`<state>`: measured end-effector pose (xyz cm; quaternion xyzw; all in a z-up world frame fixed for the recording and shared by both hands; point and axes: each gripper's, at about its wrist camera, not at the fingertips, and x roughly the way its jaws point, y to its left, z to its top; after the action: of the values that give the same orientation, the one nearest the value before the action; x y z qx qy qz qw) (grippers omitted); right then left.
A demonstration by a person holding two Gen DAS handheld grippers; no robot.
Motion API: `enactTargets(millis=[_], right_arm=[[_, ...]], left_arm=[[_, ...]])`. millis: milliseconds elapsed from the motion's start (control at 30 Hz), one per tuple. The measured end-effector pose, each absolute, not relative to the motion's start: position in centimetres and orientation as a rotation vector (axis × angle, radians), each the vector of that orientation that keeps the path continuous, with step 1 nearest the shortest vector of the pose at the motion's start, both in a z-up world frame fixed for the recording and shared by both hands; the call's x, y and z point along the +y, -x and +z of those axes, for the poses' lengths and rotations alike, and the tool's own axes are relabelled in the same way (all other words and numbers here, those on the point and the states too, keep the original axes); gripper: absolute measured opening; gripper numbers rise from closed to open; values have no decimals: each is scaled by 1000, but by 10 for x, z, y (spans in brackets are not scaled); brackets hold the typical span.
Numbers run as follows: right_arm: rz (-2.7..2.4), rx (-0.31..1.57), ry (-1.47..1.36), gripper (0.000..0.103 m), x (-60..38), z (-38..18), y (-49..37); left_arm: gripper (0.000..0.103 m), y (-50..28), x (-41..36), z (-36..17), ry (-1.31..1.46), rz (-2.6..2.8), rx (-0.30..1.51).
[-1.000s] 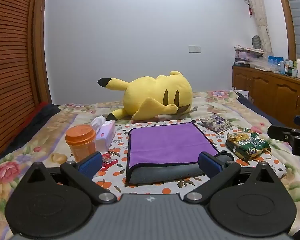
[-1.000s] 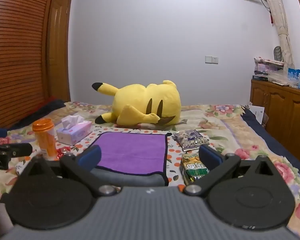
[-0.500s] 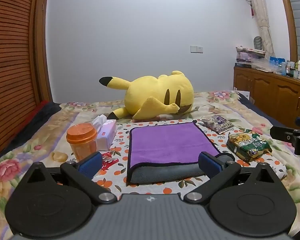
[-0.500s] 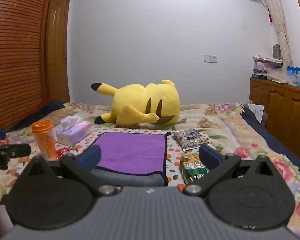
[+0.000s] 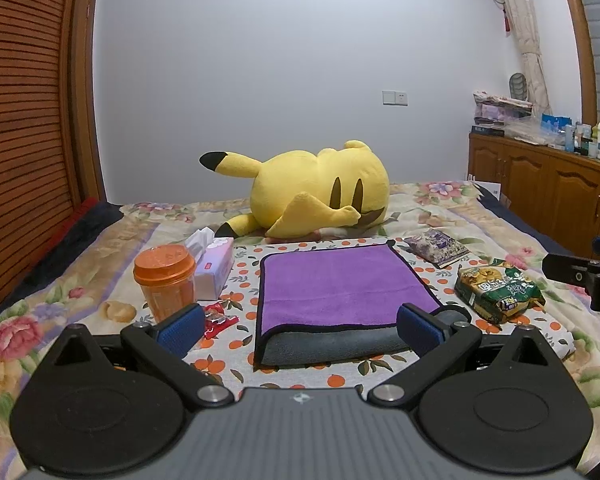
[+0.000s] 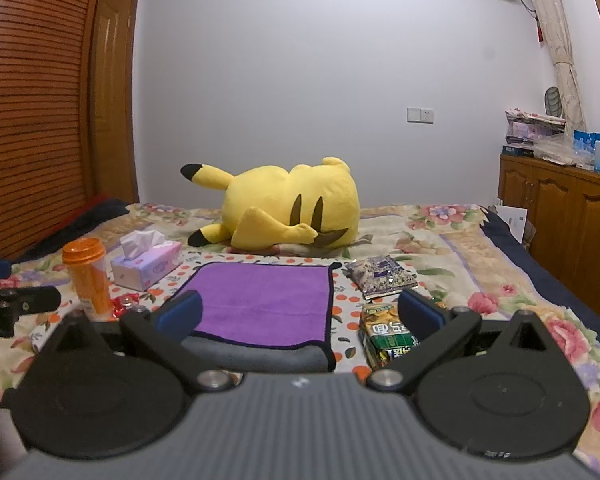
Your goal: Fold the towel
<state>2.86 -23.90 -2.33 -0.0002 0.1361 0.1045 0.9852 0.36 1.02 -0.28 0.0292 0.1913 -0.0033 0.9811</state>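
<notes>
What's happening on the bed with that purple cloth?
Someone is holding a hand-held gripper in each hand, getting ready to fold the purple towel. The towel lies flat on the bed, already doubled over once, with its grey underside showing at the near edge. Both the left hand-held gripper and the right hand-held gripper are open and hover in front of it, touching nothing.

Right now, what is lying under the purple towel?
The purple towel is folded over itself: its grey layer shows at the near edge. Below lies a white cloth with orange dots on the floral bedspread. Anything else beneath is covered.
</notes>
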Motion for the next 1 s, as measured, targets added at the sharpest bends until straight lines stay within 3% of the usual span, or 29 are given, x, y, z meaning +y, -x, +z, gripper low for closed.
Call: enactTargets(millis=[1000], right_arm=[[211,274,5,103,-237,-22,-28]], left_arm=[[103,-4,9,-2,-67,-3,389]])
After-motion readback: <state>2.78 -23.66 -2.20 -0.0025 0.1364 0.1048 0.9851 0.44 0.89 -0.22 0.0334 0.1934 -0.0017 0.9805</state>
